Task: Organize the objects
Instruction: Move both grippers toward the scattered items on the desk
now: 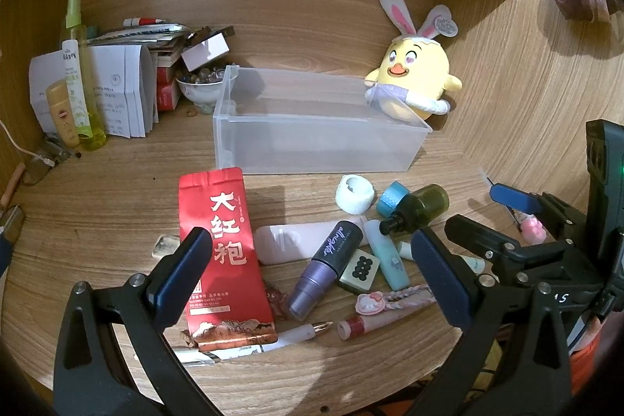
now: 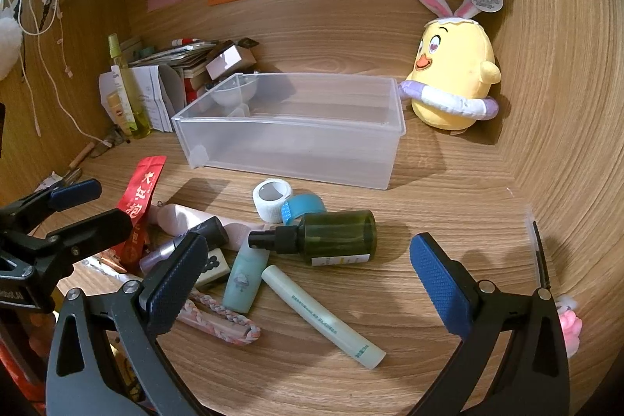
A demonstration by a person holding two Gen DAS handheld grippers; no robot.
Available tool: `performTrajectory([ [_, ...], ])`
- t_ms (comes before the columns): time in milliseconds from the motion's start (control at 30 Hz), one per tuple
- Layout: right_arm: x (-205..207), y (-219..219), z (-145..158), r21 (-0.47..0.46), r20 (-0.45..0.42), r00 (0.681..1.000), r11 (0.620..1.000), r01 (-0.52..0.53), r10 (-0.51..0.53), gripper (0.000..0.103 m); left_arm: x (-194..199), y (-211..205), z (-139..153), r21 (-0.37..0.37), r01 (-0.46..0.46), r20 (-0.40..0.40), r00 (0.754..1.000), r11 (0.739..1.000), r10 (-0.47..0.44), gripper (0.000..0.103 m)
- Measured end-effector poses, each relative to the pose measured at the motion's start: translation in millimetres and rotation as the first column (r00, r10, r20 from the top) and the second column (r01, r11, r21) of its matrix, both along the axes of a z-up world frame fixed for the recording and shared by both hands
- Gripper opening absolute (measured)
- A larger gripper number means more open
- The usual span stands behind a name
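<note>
We hold two grippers over a wood desk. The clear bin (image 2: 288,127) sits empty at the back, w/ the pile of small stuff just in front of it.

Our right gripper (image 2: 308,283) is spread wide, nothing in it. Our left gripper (image 1: 312,268) is spread wide too, also empty.

We think the green bottle (image 2: 335,236) is the next pick. It lies on its side in front of the bin, right betw. the right gripper's fingers and a bit ahead. Its long way runs left-right, pump end to the left, so it lies across the gap, not along it. The right gripper is nearer. The pale tube (image 2: 323,314) lies nearer to us than the bottle, slanted.
</note>
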State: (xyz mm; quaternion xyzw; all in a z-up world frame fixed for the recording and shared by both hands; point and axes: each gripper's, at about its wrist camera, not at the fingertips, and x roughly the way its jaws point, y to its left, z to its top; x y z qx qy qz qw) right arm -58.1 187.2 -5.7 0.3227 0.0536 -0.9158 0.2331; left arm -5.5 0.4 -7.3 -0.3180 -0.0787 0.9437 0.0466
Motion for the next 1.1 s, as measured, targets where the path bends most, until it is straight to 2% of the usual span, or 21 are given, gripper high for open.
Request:
performTrajectory([
  [733,-11,-2,-3,-0.01,0.034,0.999,1.0,-0.018,0.018,0.103,-9,-11,-5,0.035,-0.011,0.046,0.999,0.999,0.009,0.103],
  [1000,-25,4,-11,0.015,0.061,0.998,1.0,0.001,-0.002,0.103,-22,-44,-25,0.021,-0.1,0.129,0.987,0.995,0.097,0.103],
  [1100,-34,9,-17,0.02,0.082,0.997,1.0,0.009,-0.011,0.103,-31,-56,-36,0.04,-0.114,0.179,0.978,0.993,0.105,0.103],
])
